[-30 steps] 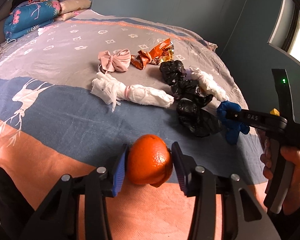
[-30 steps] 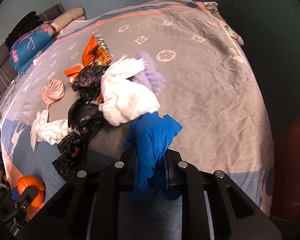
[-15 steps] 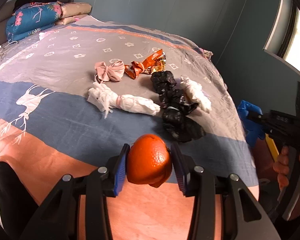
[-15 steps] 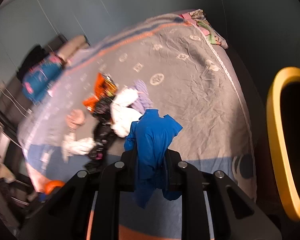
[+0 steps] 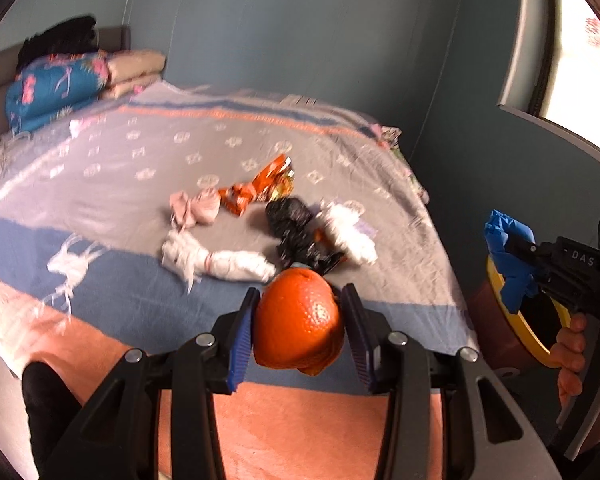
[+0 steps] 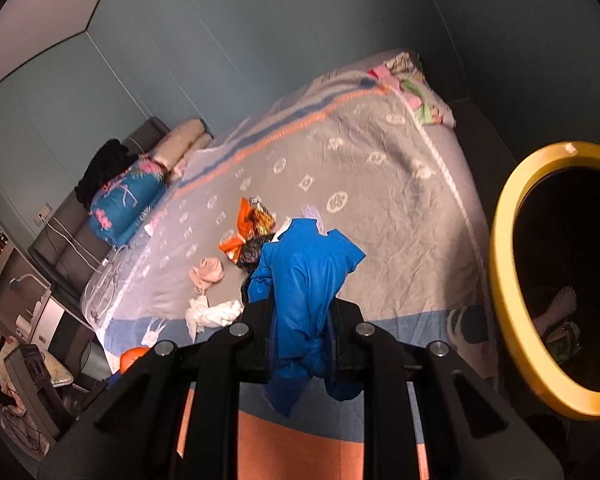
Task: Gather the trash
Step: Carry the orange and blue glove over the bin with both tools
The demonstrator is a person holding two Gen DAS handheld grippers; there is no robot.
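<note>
The yellow-rimmed bin point(image 6: 504, 280) stands beside the bed point(image 6: 380, 200), to the right of the right claw point(image 6: 300, 344) and nearer to it than to the left one. That claw grips a crumpled blue bag point(image 6: 304, 280) hanging limp. The left claw point(image 5: 300, 332) clamps an orange peel point(image 5: 298, 320), dimpled and torn below, over the bed's foot.

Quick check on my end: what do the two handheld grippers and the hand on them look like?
The left gripper is matte black with silver pivot bolts and ribbed blue pads. The right gripper is the same black linkage with silver bolts; from the side it shows white "DAS" lettering and a pistol handle in a bare hand. No cables visible.
</note>
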